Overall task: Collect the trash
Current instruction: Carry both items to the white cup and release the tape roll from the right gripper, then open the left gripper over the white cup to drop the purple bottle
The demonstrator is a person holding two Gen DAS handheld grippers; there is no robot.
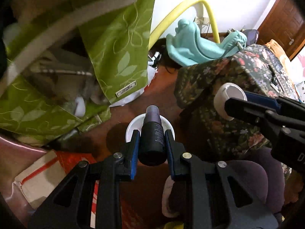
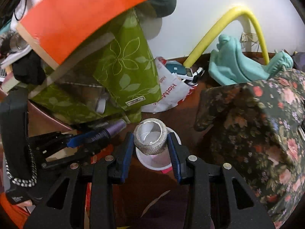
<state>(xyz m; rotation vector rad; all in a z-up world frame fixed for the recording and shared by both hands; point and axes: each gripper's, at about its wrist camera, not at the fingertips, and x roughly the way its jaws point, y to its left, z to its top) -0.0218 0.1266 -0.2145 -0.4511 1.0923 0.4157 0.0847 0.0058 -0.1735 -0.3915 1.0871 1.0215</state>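
Note:
My left gripper (image 1: 151, 139) is shut on a dark bottle with a purple cap (image 1: 152, 133), held above a white bowl (image 1: 131, 127) on the brown floor. It shows at the left of the right wrist view (image 2: 80, 140), bottle cap (image 2: 116, 126) pointing right. My right gripper (image 2: 150, 143) is shut on a short white tape roll with a textured outside (image 2: 150, 137), over the same white bowl (image 2: 152, 162). In the left wrist view the right gripper (image 1: 234, 103) holds the roll (image 1: 226, 99) at the right.
A green leaf-print bag (image 1: 118, 53) hangs at the left. A floral cloth-covered object (image 1: 228, 87) stands at the right. A teal plastic seat (image 1: 192, 43) and yellow hose (image 2: 213, 30) lie behind. A white shopping bag (image 2: 169, 91) and orange box (image 2: 80, 13) are nearby.

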